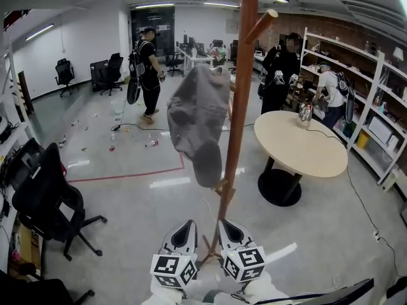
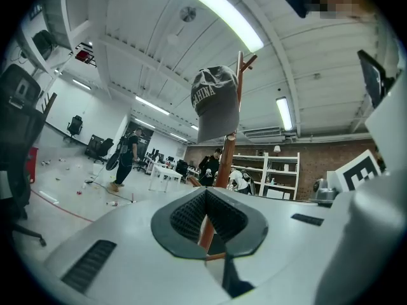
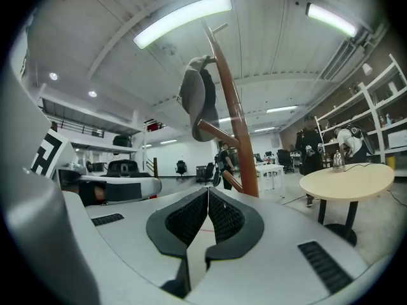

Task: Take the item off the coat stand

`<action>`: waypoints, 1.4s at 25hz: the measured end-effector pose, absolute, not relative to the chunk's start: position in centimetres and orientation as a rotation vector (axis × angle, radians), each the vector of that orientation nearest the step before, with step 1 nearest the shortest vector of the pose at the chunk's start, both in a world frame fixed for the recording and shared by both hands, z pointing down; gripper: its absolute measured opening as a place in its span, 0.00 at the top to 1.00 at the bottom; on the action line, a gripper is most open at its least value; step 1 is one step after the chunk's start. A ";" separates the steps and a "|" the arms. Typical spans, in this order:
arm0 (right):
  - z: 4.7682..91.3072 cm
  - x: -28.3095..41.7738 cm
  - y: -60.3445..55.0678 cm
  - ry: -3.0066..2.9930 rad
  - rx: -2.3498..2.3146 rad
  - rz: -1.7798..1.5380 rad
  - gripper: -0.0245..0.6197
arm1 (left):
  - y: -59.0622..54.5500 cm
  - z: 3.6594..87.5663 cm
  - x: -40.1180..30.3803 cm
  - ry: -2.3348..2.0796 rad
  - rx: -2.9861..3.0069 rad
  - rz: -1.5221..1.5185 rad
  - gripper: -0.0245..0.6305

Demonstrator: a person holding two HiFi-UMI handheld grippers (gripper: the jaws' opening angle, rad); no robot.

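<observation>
A grey cap (image 1: 197, 119) hangs on a side peg of the tall brown wooden coat stand (image 1: 243, 107), about halfway up the pole. Both grippers are low at the foot of the stand, well below the cap. My left gripper (image 1: 188, 223) sits just left of the pole and my right gripper (image 1: 223, 222) just right of it, each shut with nothing between the jaws. From the left gripper (image 2: 205, 192) the cap (image 2: 215, 103) shows high above on the stand (image 2: 222, 164). Past the right gripper (image 3: 208, 190) the cap (image 3: 196, 97) hangs left of the pole (image 3: 238, 138).
A round beige table (image 1: 299, 148) with a kettle (image 1: 306, 112) stands right of the stand. A black office chair (image 1: 44, 202) is at the left. Shelving (image 1: 375, 100) lines the right wall. People (image 1: 147, 68) stand at the back, and small litter lies on the floor.
</observation>
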State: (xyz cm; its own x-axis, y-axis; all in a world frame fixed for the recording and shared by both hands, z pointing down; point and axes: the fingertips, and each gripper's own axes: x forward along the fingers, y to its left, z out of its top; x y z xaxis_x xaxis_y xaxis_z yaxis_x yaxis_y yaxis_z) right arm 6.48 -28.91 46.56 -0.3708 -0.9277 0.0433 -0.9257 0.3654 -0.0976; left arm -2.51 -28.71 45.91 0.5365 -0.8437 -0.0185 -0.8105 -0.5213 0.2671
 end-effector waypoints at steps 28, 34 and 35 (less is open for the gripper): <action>33.9 5.4 -29.8 2.673 -1.417 0.021 0.69 | -28.6 45.5 -1.7 -1.441 2.524 -0.191 0.99; 31.9 4.6 -31.6 2.710 -1.381 0.089 0.62 | -28.5 45.5 -2.5 -1.460 2.515 -0.203 0.99; 31.6 4.5 -32.0 2.720 -1.376 0.097 0.61 | -28.5 45.5 -2.6 -1.460 2.514 -0.205 0.99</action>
State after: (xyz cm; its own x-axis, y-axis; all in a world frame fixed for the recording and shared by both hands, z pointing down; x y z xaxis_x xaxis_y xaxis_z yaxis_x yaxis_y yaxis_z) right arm 4.47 -31.97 31.63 -0.5896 -0.8001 -0.1103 -0.8059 0.5918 0.0150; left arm -2.59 -28.45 45.45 0.4946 -0.8691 -0.0072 -0.8375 -0.4788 0.2634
